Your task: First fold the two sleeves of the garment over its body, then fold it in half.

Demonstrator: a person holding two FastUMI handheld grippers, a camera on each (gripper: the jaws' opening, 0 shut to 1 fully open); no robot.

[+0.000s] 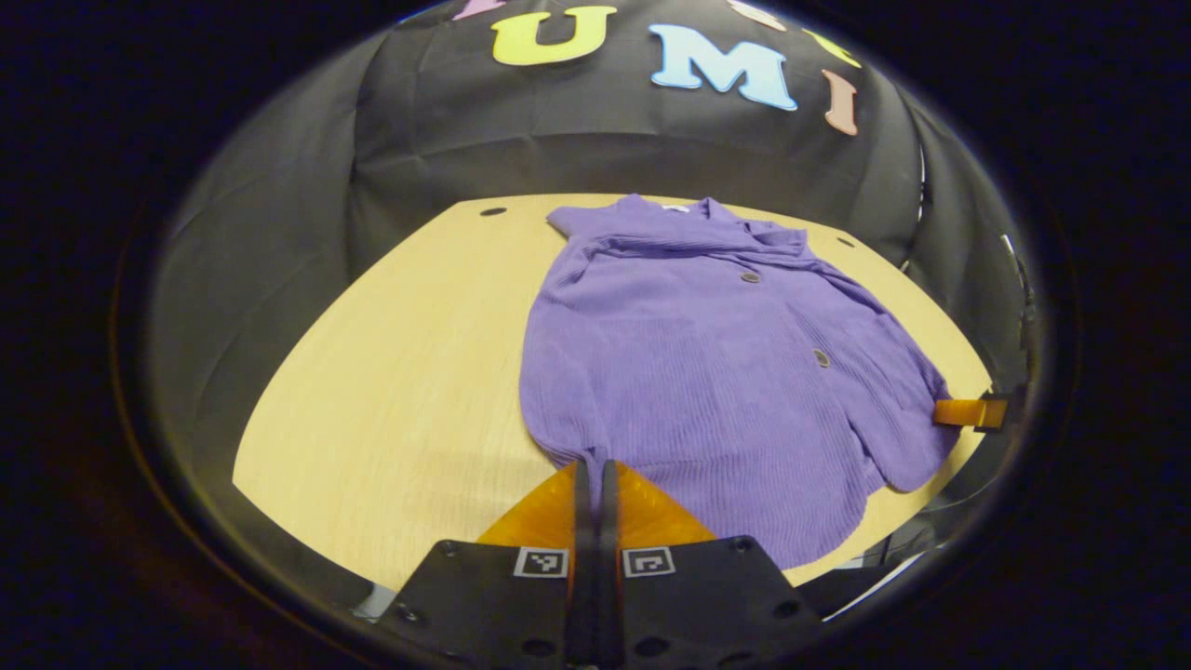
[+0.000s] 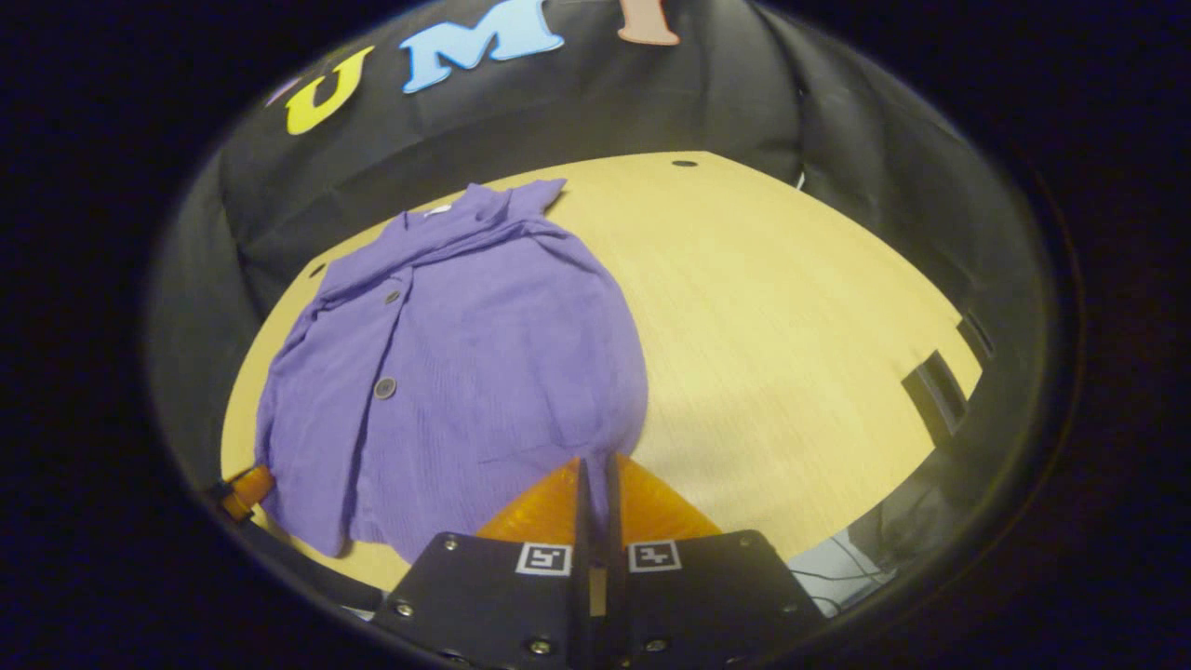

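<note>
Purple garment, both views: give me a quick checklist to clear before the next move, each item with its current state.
1. Sleeves folded over purple garment body: ok, none stick out.
2. Left gripper pinching the near hem corner: ok, jaws closed on cloth.
3. Right gripper pinching the other near corner: ok, cloth between its fingers.
4. Bare table beyond the collar for landing the hem: cannot tell.
5. Garment flat: not ok, bunched at collar.

Lighting is dim and warm, from overhead. The pale wood-grain tabletop (image 1: 391, 391) is evenly lit, without glare. The ribbed purple button-front garment (image 1: 707, 372) casts a soft shadow along its edge. Strong fisheye curvature bends the edges; periphery darkens and softens.
</note>
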